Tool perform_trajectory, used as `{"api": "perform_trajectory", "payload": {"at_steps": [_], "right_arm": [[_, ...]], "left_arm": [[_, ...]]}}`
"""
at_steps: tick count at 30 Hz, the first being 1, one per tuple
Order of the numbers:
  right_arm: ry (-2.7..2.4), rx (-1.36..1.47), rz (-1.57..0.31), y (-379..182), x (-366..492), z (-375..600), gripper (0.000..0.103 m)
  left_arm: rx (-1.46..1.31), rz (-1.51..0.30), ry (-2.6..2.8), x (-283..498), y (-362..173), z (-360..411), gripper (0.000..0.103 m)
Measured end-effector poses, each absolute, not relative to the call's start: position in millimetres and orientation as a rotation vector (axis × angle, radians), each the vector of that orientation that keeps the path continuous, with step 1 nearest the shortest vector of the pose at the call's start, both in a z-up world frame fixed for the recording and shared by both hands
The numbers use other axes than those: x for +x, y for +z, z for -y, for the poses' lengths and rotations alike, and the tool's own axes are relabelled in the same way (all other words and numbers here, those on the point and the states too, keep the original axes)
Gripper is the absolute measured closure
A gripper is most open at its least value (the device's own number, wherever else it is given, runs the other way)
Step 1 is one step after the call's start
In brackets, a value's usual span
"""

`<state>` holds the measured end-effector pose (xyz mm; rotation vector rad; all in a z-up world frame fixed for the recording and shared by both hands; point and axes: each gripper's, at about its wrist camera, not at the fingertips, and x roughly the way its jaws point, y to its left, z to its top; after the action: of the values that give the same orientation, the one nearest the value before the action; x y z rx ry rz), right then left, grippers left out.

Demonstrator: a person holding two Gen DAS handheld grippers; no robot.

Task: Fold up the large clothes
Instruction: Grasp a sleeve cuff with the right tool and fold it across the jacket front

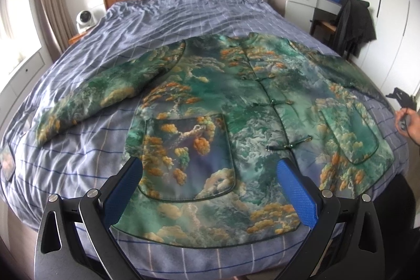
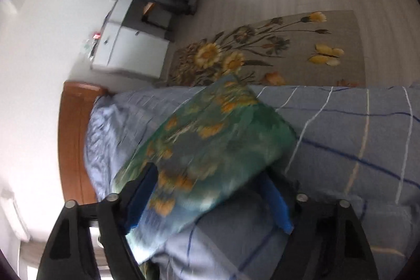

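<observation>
The jacket (image 1: 236,101) is lying spread flat, front up and buttoned, on the bed (image 1: 162,15), both sleeves still stretched out to the sides; no fold looks made yet, so nearly all the folding is probably still waiting. The left tongs (image 1: 210,190) are hovering wide open over the jacket's lower hem, with nothing between them. The right tongs (image 2: 210,196) are standing fairly wide around the end of one sleeve (image 2: 210,138); blur is hiding whether the blue pads are pressing on the cloth.
</observation>
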<state>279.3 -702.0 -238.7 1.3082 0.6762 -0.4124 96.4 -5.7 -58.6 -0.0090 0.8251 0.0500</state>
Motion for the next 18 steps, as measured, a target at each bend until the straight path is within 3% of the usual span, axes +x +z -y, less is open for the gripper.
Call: {"api": "perform_trajectory", "payload": {"at_steps": [1,4,7,13,18], "right_arm": [[-0.429,1.304,-0.662,-241,281,705,0.032],[-0.476,1.265,-0.647,-238,288,708,0.084],[-0.467,1.088,-0.581,-201,291,695,0.091],[-0.273,0.689,-0.525,-102,310,628,0.092],[0.014,0.257,-0.495,-31,311,489,0.093]], "left_arm": [[-0.005,-0.824,0.051,96,-58,7,0.001],[0.009,-0.821,0.057,93,-58,8,0.001],[0.000,-0.822,0.066,90,-59,4,0.001],[-0.060,-0.836,0.065,90,-67,-5,0.001],[-0.073,-0.822,0.063,85,-67,-7,0.001]]}}
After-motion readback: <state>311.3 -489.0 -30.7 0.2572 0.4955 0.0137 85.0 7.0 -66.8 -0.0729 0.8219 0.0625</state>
